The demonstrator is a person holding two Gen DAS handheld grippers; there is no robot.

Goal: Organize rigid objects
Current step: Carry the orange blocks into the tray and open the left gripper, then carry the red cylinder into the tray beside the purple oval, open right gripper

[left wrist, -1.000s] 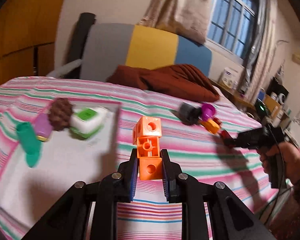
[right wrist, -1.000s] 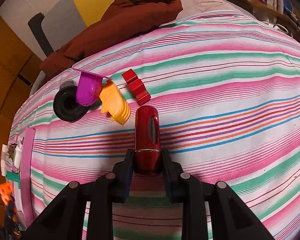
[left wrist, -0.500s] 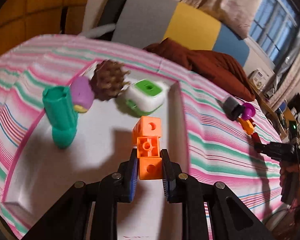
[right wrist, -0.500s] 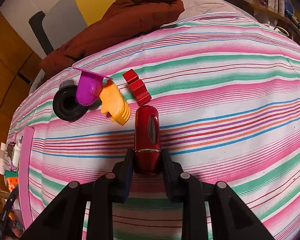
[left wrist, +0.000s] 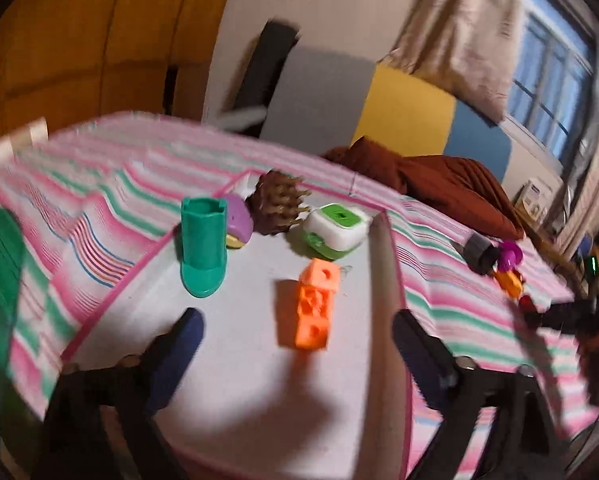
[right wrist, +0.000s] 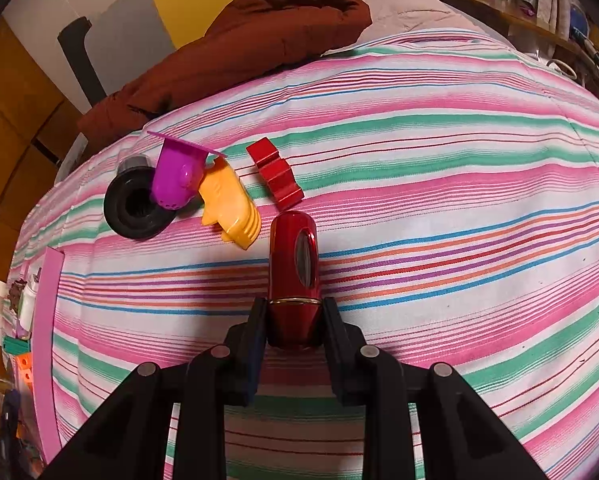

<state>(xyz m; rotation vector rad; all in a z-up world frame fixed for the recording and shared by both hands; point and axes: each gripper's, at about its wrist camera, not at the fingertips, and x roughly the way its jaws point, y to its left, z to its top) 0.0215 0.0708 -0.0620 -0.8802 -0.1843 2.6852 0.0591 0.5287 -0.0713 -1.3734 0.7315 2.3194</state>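
Note:
An orange stack of three cubes (left wrist: pixel 313 308) sits tilted on the white tray (left wrist: pixel 235 380). It is between the fingers of my left gripper (left wrist: pixel 297 320), whose jaws are opening wide; neither pad touches it. The tray also holds a green boot-shaped piece (left wrist: pixel 203 252), a purple piece (left wrist: pixel 239 224), a pinecone (left wrist: pixel 279 208) and a white-and-green cube (left wrist: pixel 335 230). My right gripper (right wrist: pixel 295 312) is shut on the base of a glossy red capsule (right wrist: pixel 295 256), held low over the striped bed sheet.
Beyond the capsule lie a red stepped block (right wrist: pixel 275 178), a yellow ridged piece (right wrist: pixel 229 208), a purple cup (right wrist: pixel 177 176) and a black ring (right wrist: pixel 133 208). The tray's pink rim (right wrist: pixel 45 320) is at far left. A brown blanket (right wrist: pixel 259 40) lies at the bed's head.
My left gripper moved in over the tray, its jaws went from shut on the orange stack to wide apart, and the stack now rests on the tray. The right gripper stayed put.

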